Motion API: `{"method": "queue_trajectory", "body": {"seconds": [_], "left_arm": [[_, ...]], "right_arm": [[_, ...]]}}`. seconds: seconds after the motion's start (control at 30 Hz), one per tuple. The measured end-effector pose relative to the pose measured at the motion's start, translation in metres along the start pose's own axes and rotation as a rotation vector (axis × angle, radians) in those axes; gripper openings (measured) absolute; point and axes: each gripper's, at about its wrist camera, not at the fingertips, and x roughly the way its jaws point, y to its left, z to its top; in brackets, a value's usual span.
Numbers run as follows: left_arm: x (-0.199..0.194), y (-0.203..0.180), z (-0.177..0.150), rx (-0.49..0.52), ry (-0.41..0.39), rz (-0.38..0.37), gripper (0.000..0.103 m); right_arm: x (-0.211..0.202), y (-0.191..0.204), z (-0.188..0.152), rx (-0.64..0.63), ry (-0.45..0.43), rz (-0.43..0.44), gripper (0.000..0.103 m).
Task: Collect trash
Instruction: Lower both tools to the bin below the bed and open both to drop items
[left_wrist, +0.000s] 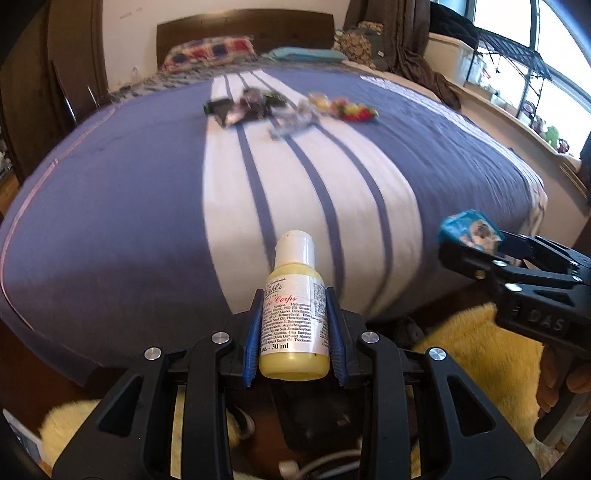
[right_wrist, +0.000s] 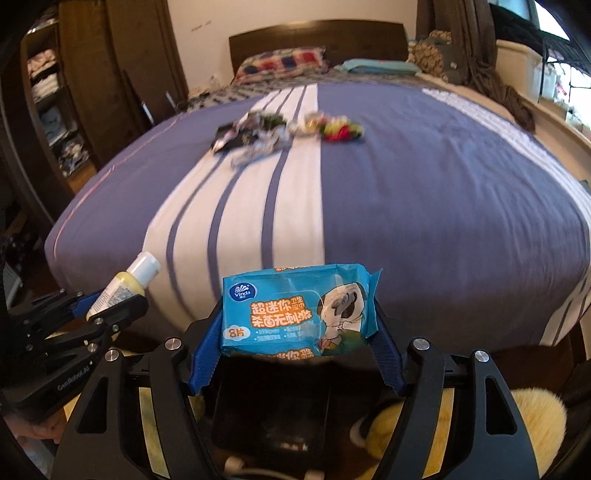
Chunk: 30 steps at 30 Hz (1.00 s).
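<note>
Left wrist: bottle (left_wrist: 293, 314) clamped (upright)

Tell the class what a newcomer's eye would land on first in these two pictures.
First the left tongs, shut on a yellow bottle, and the right tongs, shut on a blue wipes pack, both at the foot of the bed. Then the litter pile lying mid-bed on the striped cover.
</note>
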Motion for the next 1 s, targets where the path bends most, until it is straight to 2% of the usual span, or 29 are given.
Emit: {"method": "queue_trajectory", "body": {"seconds": [0.1,0.43,0.57,0.77,0.8,0.87,1.0], "left_arm": [[0.014,-0.002,-0.020,-0.011,0.066,-0.029,0.030],[0.093,0.000,-0.075,-0.032,0.313,-0.046,0.030],[0.118,-0.003,-0.088,-0.027,0.384,-0.071,0.030],[0.132,0.003,-0.095,-0.041,0.418,-0.088,0.030],[0.132,0.005,-0.095,-0.046,0.417,-0.087,0.033],[0.131,0.007,-0.095,-0.051,0.411,-0.082,0.045],[0.129,0.010,-0.096,-0.059,0.408,-0.077,0.055]], "right_arm": [[0.018,0.000,-0.014,0.009,0.076,-0.003,0.071],[0.092,-0.007,-0.059,0.084,0.314,0.042,0.072],[0.113,-0.003,-0.067,0.069,0.366,0.038,0.073],[0.134,-0.002,-0.071,0.082,0.406,0.055,0.082],[0.134,-0.006,-0.072,0.091,0.410,0.065,0.083],[0.139,-0.009,-0.070,0.107,0.414,0.083,0.088],[0.139,-0.007,-0.067,0.110,0.403,0.084,0.094]]}}
